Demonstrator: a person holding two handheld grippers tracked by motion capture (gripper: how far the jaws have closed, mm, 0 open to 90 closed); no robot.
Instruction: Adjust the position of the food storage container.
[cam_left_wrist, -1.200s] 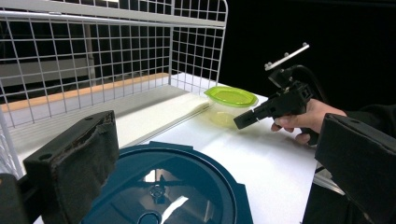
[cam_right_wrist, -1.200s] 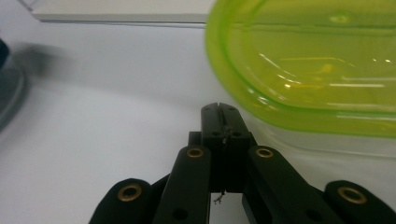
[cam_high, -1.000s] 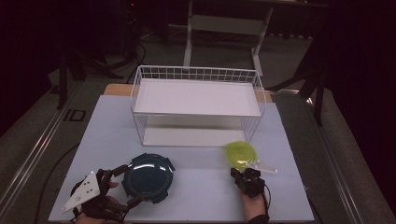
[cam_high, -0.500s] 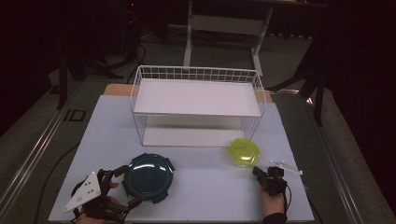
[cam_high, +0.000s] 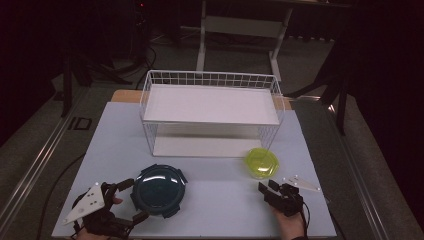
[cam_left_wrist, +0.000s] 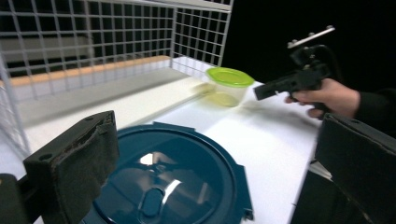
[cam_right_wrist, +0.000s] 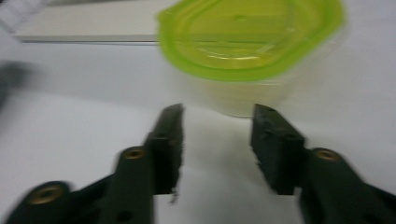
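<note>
green-lidded tub (cam_right_wrist: 247, 42) just past the right gripper (cam_right_wrist: 217, 140), empty parted fingers (cam_right_wrist: 166, 144)

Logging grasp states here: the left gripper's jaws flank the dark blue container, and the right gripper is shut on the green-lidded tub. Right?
Not quite. The right gripper is open and holds nothing: the right gripper view shows its jaws apart, just short of the green-lidded tub, which stands free on the table. The left gripper does flank the dark blue container.
</note>
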